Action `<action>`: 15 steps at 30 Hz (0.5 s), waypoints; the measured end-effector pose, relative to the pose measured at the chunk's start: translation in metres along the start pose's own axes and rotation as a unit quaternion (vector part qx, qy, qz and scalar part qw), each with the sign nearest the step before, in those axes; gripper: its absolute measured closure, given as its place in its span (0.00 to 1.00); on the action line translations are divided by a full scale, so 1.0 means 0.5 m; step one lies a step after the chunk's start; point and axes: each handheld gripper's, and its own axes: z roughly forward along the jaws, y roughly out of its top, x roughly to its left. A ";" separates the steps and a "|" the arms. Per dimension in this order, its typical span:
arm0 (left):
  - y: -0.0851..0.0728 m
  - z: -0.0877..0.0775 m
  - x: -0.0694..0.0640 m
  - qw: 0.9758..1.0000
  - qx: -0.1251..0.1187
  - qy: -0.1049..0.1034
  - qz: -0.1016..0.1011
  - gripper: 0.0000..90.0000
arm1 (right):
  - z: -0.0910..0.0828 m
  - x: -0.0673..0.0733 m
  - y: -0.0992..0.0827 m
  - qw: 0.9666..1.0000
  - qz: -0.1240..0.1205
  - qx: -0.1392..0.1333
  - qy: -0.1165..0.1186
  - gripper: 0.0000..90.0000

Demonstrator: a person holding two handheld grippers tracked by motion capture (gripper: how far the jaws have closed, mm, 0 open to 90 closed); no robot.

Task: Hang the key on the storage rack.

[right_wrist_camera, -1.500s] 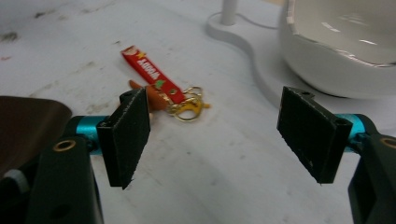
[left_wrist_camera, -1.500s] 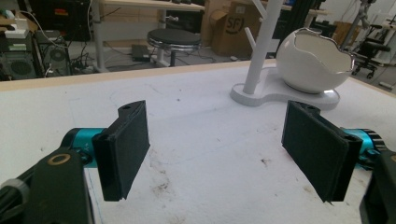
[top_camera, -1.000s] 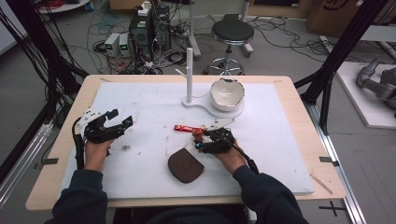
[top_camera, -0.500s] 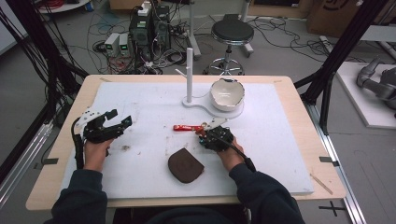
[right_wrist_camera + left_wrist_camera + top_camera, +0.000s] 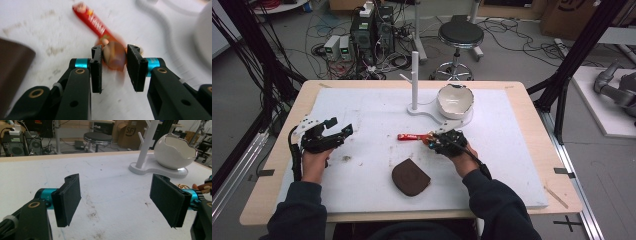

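My right gripper (image 5: 435, 140) (image 5: 114, 53) sits near the table's middle, just right of a red snack bar (image 5: 411, 136) (image 5: 93, 21). Its jaws have just been closing and now press on a small round brown object (image 5: 114, 55), which blurs in the right gripper view. My left gripper (image 5: 338, 133) (image 5: 117, 195) hovers over the white mat (image 5: 372, 115) at the left, jaws wide open with nothing between them. A dark brown flat pad (image 5: 410, 177) (image 5: 12, 60) lies near the front, left of the right hand.
A white cracked-egg bowl (image 5: 454, 101) (image 5: 173, 151) rests on a white base with an upright peg stand (image 5: 415, 75) (image 5: 145, 145) at the back centre. Dirt smudges (image 5: 346, 158) mark the mat. A stool, computers and cables stand beyond the table.
The right gripper's jaws have closed on the small brown object and the hand has lifted slightly. The left gripper, the red bar and the brown pad have stayed put.
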 end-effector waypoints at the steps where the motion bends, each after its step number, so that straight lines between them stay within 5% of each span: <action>1: 0.000 0.000 0.000 1.000 0.000 0.000 0.000 0.28 | -0.005 -0.007 0.005 1.000 0.004 -0.009 0.005 0.77; 15: -0.001 0.000 0.002 1.000 0.000 0.001 -0.003 0.28 | -0.060 -0.061 0.113 0.996 0.004 -0.085 0.011 0.77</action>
